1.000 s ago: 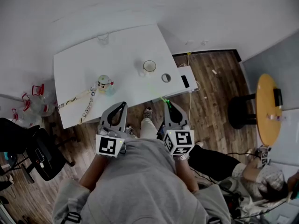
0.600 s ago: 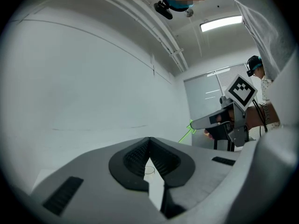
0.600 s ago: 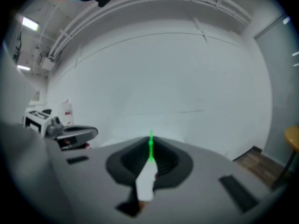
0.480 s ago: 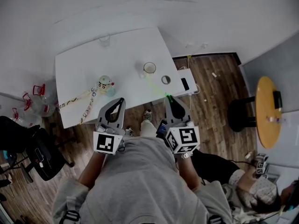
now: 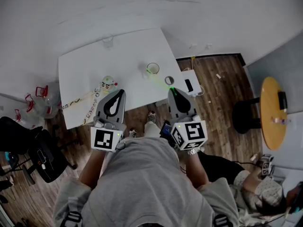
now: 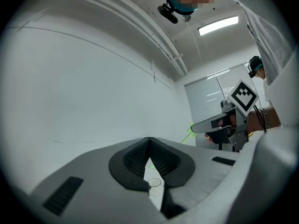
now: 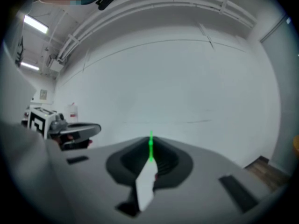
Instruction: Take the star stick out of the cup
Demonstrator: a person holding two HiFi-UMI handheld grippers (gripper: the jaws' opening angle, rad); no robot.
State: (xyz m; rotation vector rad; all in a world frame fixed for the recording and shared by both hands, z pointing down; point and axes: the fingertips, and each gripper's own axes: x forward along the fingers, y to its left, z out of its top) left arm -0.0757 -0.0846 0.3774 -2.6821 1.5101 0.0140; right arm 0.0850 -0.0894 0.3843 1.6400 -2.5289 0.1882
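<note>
The green star stick (image 5: 160,80) is pinched by its near end in my right gripper (image 5: 172,89), which is shut on it. The stick slants forward and left over the white table (image 5: 85,67), its far end by the near rim of the white cup (image 5: 152,68). In the right gripper view the stick (image 7: 150,148) rises from the closed tips (image 7: 150,141). The left gripper view shows the star tip (image 6: 191,129) ahead of the right gripper (image 6: 195,127). My left gripper (image 5: 122,92) is shut and empty above the table's front edge, its tips (image 6: 149,139) meeting.
On the table are a small ring (image 5: 169,80), a clear glass (image 5: 108,41), a little doll (image 5: 108,83) and a patterned strap (image 5: 78,101). A black office chair (image 5: 41,157) stands at the left, a round yellow table (image 5: 270,110) and a dark stool (image 5: 242,113) at the right.
My right gripper has moved forward toward the cup with the star stick, bringing its far end up to the cup's rim. The left gripper has also edged forward.
</note>
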